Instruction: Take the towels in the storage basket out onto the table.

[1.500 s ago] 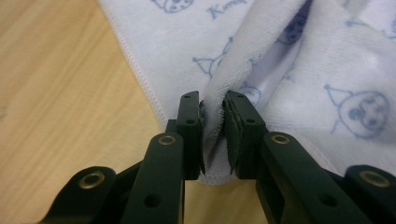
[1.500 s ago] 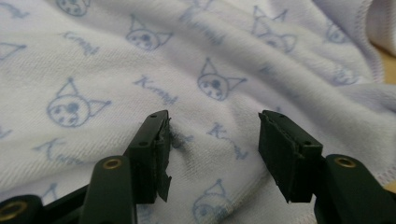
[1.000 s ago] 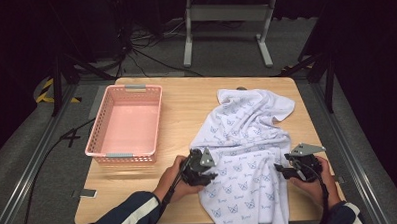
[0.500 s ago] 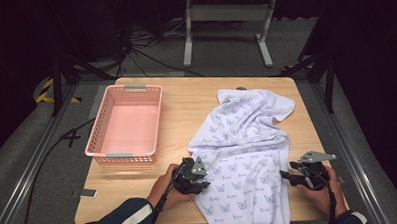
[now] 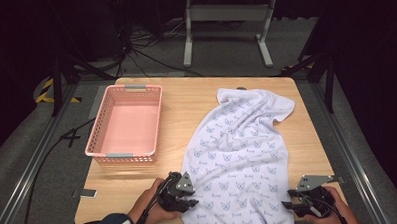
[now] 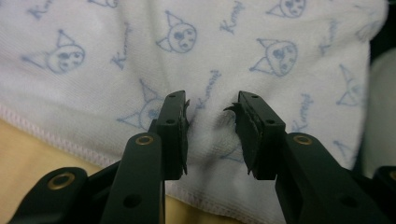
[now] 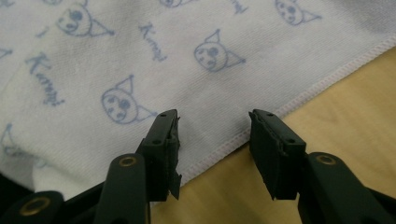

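Observation:
A white towel [image 5: 242,140] printed with blue cat faces lies spread diagonally on the wooden table [image 5: 186,102], its near end hanging over the front edge. My left gripper [image 5: 192,202] is at the towel's near left hem. In the left gripper view, the open jaws [image 6: 210,107] straddle a small ridge of the cloth [image 6: 233,37] just inside the pink-stitched hem. My right gripper [image 5: 288,206] is at the near right hem. Its jaws [image 7: 212,123] have just been closing and stand open, with the towel's edge [image 7: 140,56] between them over bare wood [image 7: 355,93].
An empty pink plastic basket [image 5: 125,155] stands on the left half of the table. A metal stand [image 5: 228,11] and cables lie on the floor beyond the far edge. Bare wood shows between the basket and the towel.
Both hands have drawn back toward the table's near edge, along the towel's two side hems. The towel itself lies as it did.

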The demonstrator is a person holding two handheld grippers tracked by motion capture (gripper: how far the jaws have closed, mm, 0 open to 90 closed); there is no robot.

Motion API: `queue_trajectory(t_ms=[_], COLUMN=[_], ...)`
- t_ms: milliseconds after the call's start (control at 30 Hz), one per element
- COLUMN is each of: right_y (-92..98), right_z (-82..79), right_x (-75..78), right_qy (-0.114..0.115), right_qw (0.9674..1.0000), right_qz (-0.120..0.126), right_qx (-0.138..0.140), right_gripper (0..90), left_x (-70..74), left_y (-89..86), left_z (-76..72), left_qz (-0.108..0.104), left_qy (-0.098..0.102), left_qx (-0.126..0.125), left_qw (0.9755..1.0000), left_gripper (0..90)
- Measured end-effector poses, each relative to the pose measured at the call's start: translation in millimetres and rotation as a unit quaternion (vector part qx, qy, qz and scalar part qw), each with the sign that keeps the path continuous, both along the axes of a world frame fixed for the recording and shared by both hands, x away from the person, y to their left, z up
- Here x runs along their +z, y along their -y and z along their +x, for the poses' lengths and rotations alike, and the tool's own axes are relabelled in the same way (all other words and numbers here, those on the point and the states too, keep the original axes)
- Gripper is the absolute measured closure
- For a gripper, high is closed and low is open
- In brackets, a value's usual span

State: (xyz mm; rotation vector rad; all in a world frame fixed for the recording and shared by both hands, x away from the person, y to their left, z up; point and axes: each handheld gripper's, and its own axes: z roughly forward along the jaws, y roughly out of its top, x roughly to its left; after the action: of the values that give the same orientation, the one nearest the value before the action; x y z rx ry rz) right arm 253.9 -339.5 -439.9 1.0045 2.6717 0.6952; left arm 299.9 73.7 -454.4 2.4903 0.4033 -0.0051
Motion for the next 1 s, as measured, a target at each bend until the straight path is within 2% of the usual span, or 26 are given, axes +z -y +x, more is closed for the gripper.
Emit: queue_trajectory(t_ms=[33,67,100,133,200,233,267,300,400,433,467,500,567,600,633,667,700,733,800,833,867,900,933,1000], right_y=[0.0,-2.9,-6.0,-8.1,-10.0,-10.7,-11.3,-11.4,-11.6,-11.1,-9.9,-9.9,-5.8,-5.0,-4.4,-4.4,-4.7,-4.4,-1.4,1.2,3.9,6.8,10.0,12.8], right_z=[0.0,-5.2,-9.4,-10.4,-3.9,2.4,10.4,24.3,61.8,77.1,95.6,95.6,126.5,132.7,139.9,147.0,150.9,152.2,150.5,147.9,144.7,138.9,132.3,122.1], right_x=[0.0,1.6,4.7,8.4,18.8,24.5,29.4,32.6,31.1,28.2,23.4,23.4,11.2,7.5,2.2,-4.2,-9.7,-12.4,-13.3,-12.5,-11.7,-11.0,-10.3,-8.5], right_qy=[0.000,-0.010,-0.010,0.000,0.028,0.051,0.076,0.093,0.136,0.139,0.147,0.147,0.143,0.142,0.137,0.126,0.120,0.113,0.113,0.107,0.103,0.100,0.097,0.090], right_qw=[1.0000,0.9997,0.9990,0.9988,0.9985,0.9978,0.9961,0.9942,0.9889,0.9879,0.9857,0.9857,0.9827,0.9816,0.9814,0.9833,0.9837,0.9846,0.9847,0.9851,0.9856,0.9862,0.9867,0.9874], right_qz=[0.000,-0.006,-0.009,-0.003,0.018,0.027,0.039,0.054,0.047,0.048,0.046,0.046,0.062,0.065,0.066,0.058,0.054,0.049,0.055,0.055,0.053,0.050,0.044,0.037], right_qx=[0.000,0.022,0.042,0.049,0.042,0.033,0.025,0.007,-0.039,-0.051,-0.066,-0.066,-0.101,-0.110,-0.117,-0.118,-0.122,-0.124,-0.121,-0.123,-0.123,-0.122,-0.122,-0.124], right_gripper=[54.2,55.2,55.6,55.6,54.8,54.0,53.9,53.9,56.0,57.2,58.4,58.4,62.7,64.9,65.6,66.4,67.1,67.3,67.5,67.5,67.4,67.4,67.2,66.5], left_x=[0.9,1.1,2.0,4.2,8.3,10.5,12.7,14.3,13.0,10.0,10.0,6.7,0.7,-2.2,-5.1,-6.0,-6.2,-6.7,-7.8,-6.8,-7.4,-7.4,-6.9,-6.5], left_y=[-1.8,-2.8,-3.1,-3.3,0.4,3.6,8.3,11.2,22.8,26.3,26.3,29.1,32.4,33.0,33.2,32.6,32.3,32.4,33.4,34.2,36.8,36.8,40.8,45.3], left_z=[-4.3,-7.7,-7.6,-7.3,1.7,7.3,14.7,20.5,43.1,52.8,52.8,60.2,67.6,69.6,69.8,68.4,67.1,64.2,57.1,51.4,45.0,45.0,31.4,20.7], left_qz=[0.001,-0.005,-0.008,-0.010,-0.031,-0.038,-0.046,-0.045,-0.039,-0.041,-0.041,-0.036,-0.033,-0.032,-0.033,-0.036,-0.039,-0.047,-0.058,-0.050,-0.053,-0.053,-0.049,-0.044], left_qy=[-0.012,-0.022,-0.010,-0.017,0.004,0.013,0.022,0.032,0.060,0.054,0.054,0.051,0.041,0.027,0.027,0.029,0.027,0.021,0.013,0.007,0.013,0.013,0.005,0.011], left_qx=[-0.015,-0.021,-0.018,-0.006,0.004,0.014,0.024,0.026,0.053,0.067,0.067,0.073,0.077,0.072,0.063,0.062,0.063,0.063,0.050,0.042,0.029,0.029,0.008,-0.012], left_qw=[0.9998,0.9995,0.9998,0.9998,0.9995,0.9991,0.9984,0.9981,0.9961,0.9955,0.9955,0.9954,0.9957,0.9965,0.9971,0.9970,0.9969,0.9967,0.9970,0.9978,0.9981,0.9981,0.9988,0.9989], left_gripper=[63.5,62.5,61.2,59.5,54.8,52.9,51.9,49.7,47.1,46.2,46.1,46.1,46.0,46.0,46.1,45.6,45.3,45.3,45.3,45.3,45.3,45.2,45.2,44.9])
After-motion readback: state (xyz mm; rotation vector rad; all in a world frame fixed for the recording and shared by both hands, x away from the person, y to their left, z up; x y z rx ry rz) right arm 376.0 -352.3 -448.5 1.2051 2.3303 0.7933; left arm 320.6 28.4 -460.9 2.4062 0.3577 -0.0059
